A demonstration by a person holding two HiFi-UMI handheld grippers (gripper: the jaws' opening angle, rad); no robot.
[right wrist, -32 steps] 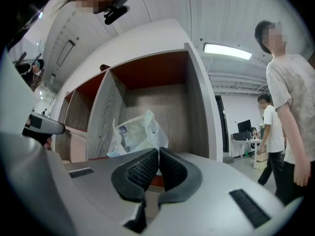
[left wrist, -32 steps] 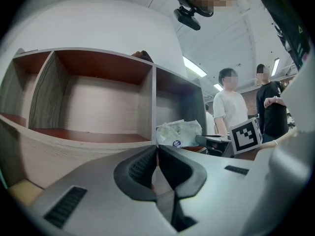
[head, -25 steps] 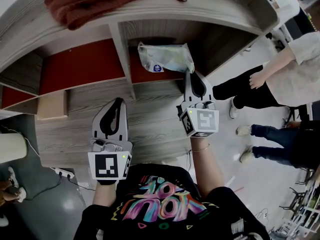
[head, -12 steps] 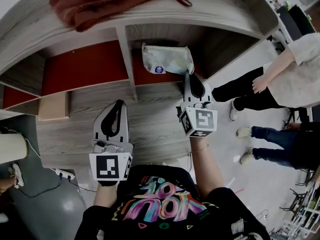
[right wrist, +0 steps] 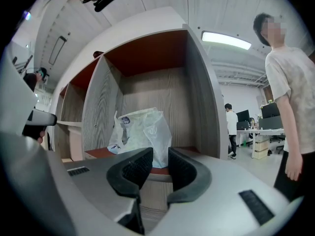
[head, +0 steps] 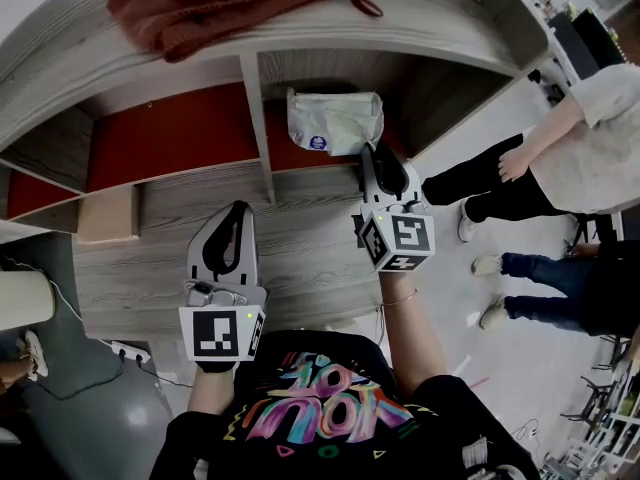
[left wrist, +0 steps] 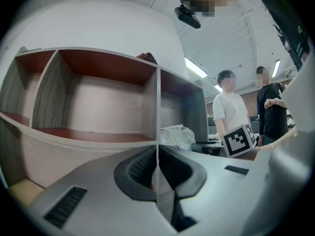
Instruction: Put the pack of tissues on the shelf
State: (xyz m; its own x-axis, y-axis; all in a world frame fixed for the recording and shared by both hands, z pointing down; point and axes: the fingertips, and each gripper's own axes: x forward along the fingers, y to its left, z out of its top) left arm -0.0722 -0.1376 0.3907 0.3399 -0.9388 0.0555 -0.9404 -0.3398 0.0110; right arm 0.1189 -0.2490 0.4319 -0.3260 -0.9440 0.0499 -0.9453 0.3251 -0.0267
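Standing on the red floor of the shelf's (head: 252, 98) right-hand compartment: pack of tissues (head: 335, 121), crinkled and pale, with a round blue label low on the front. Just below it, right gripper (head: 373, 150), opening at this very moment, with a clear gap between the pads and nothing gripped. Pack just past the tips, looked at straight through that gap in the right gripper view. Lower and well apart from the pack, left gripper (head: 239, 208), pressed fully together and empty, aimed at the divider's edge.

Only from the head view: reddish-brown cloth (head: 220, 3) heaped on the shelf top. Only from the left gripper view: a straight look into the bare compartments left of the divider, plus the right gripper's marker cube (left wrist: 239, 139) beside the pack.

Counting up: one pack, one cloth, two grippers. Three compartments across in the left gripper view. Two bystanders there as well, one in a white T-shirt (left wrist: 230, 113) and one in black (left wrist: 273, 113).
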